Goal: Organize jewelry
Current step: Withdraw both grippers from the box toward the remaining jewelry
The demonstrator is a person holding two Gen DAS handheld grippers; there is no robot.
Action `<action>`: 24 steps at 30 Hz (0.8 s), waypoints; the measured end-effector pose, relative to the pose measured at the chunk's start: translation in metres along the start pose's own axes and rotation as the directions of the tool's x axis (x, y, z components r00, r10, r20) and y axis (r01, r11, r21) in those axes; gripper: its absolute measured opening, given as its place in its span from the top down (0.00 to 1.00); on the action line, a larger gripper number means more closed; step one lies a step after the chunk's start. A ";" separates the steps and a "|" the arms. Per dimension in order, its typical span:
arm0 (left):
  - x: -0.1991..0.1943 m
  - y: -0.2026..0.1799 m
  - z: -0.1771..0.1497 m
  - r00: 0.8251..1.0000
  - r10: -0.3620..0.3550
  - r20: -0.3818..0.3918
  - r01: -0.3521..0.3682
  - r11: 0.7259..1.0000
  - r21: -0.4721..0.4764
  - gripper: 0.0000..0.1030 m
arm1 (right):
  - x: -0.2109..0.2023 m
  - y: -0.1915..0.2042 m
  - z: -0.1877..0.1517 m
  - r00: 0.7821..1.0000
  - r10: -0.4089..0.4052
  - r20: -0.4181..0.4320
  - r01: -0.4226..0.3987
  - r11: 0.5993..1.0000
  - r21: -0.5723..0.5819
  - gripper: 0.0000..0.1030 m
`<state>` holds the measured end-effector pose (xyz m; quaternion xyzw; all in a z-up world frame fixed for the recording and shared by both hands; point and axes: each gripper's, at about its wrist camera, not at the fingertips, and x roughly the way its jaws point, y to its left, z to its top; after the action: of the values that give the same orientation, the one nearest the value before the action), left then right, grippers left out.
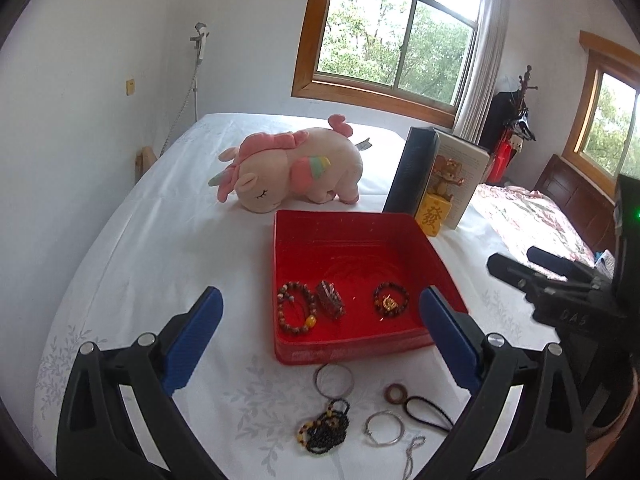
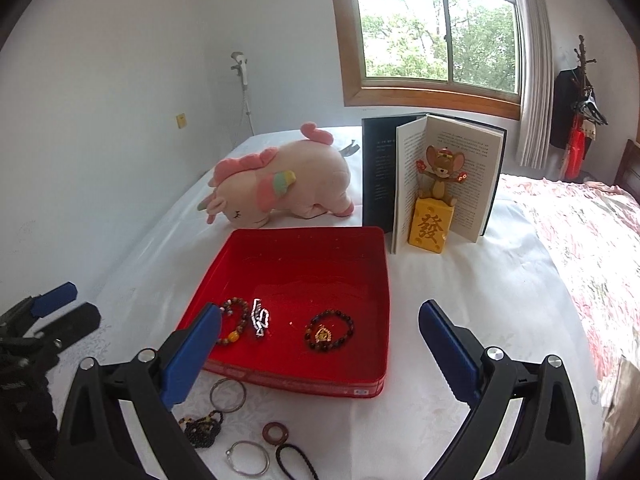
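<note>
Both sets of tongs hover wide and empty over the near edge of the bed: the left tongs (image 1: 320, 320) and the right tongs (image 2: 320, 340). The red tray (image 1: 400, 220) already holds three bracelets along its near wall. Loose pieces lie between tray and tongs: a black bead necklace (image 1: 326, 430), a silver bangle (image 1: 384, 427), and a brown ring on a black cord (image 1: 396, 393) trailing rightward. The left tongs sit more squarely over them; nothing crowds a lift into the tray.
</note>
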<state>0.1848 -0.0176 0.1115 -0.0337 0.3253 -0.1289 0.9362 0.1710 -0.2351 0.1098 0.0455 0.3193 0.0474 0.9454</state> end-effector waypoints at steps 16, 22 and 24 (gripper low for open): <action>0.031 0.025 -0.107 0.973 0.044 -0.228 -0.038 0.999 0.031 0.05 | -0.013 -0.008 -0.100 0.985 0.094 -0.142 -0.099 0.995 -0.030 0.05; 0.048 0.019 -0.130 0.956 0.041 -0.289 -0.032 0.999 0.035 0.05 | -0.011 -0.018 -0.127 0.959 0.162 -0.232 -0.157 0.987 0.042 0.14; 0.052 0.018 -0.133 0.954 0.043 -0.296 -0.033 0.999 0.038 0.05 | -0.010 -0.019 -0.134 0.952 0.176 -0.250 -0.168 0.984 0.055 0.17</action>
<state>0.1458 -0.0109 -0.0270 0.0076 0.4606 -0.1198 0.8794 0.0826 -0.2479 0.0078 0.0824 0.4331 0.1296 0.8882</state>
